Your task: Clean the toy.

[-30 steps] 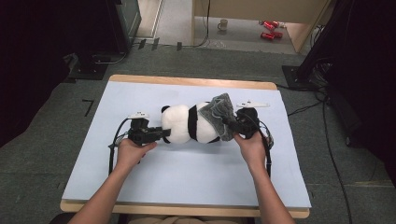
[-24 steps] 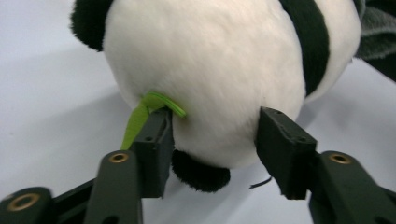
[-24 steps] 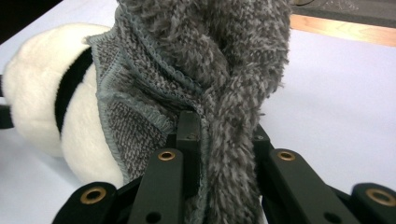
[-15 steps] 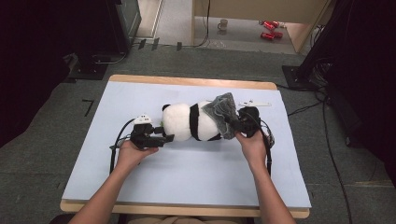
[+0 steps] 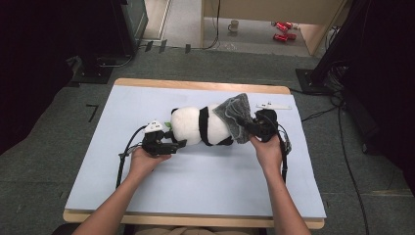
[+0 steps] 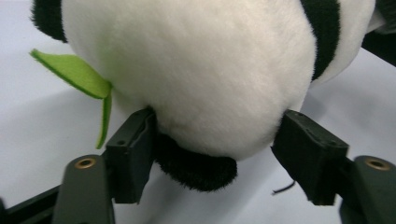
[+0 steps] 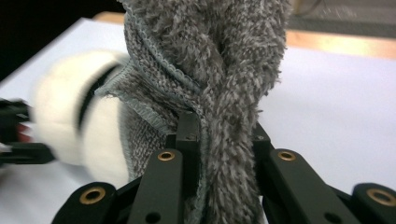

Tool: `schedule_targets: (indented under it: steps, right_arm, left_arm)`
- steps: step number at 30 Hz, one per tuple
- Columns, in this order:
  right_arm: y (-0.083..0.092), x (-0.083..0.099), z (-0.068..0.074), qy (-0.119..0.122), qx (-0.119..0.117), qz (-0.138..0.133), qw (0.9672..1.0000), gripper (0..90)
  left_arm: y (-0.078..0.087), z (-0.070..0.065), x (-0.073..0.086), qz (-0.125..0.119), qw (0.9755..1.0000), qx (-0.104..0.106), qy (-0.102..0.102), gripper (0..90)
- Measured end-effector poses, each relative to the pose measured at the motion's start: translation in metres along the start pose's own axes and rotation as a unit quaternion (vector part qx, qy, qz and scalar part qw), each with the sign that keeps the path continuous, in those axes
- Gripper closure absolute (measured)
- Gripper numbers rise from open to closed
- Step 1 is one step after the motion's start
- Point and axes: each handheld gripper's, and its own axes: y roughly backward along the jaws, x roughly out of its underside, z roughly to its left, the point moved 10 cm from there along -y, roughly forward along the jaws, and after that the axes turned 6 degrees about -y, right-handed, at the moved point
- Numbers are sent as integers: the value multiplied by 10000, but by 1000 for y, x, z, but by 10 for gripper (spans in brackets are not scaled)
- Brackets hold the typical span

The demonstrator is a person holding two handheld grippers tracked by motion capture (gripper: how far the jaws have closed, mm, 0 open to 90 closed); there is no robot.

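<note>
left gripper (image 6: 215, 154): jaws just opened, straddling panda (image 6: 201, 70) | right gripper (image 7: 219, 144): clamps grey cloth (image 7: 210, 56) | left gripper view: green leaf (image 6: 74, 72)

Fluffy plush panda (image 5: 195, 125), coarse grey knitted cloth (image 5: 234, 113), matt pale table cover (image 5: 205, 181)

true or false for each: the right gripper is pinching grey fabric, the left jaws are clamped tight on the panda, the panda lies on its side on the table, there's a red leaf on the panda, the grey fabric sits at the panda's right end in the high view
1. The right gripper pinches the grey fabric. True.
2. The left gripper is clamped tight on the panda. False: its jaws stand apart around the white plush, having just been opening.
3. The panda lies on its side on the table. True.
4. A red leaf sticks out of the panda. False: the leaf is green.
5. The grey fabric covers the panda's right end in the high view. True.
</note>
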Motion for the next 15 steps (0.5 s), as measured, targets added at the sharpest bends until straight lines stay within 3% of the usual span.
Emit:
schedule_targets:
  steps: [3, 6, 15]
  right_arm:
    - [7, -7, 18, 46, -231, -113, 9997, 749]
    - [8, -8, 41, 156, -510, -116, 9985, 750]
    - [-1, 4, 115, 727, -1148, 134, 9906, 749]
  left_arm:
    - [1, -2, -3, 15, 9999, -144, 0, 514]
    - [4, -6, -7, 17, 9999, -147, 72, 642]
    - [19, -23, -8, 163, 9991, 185, 350, 703]
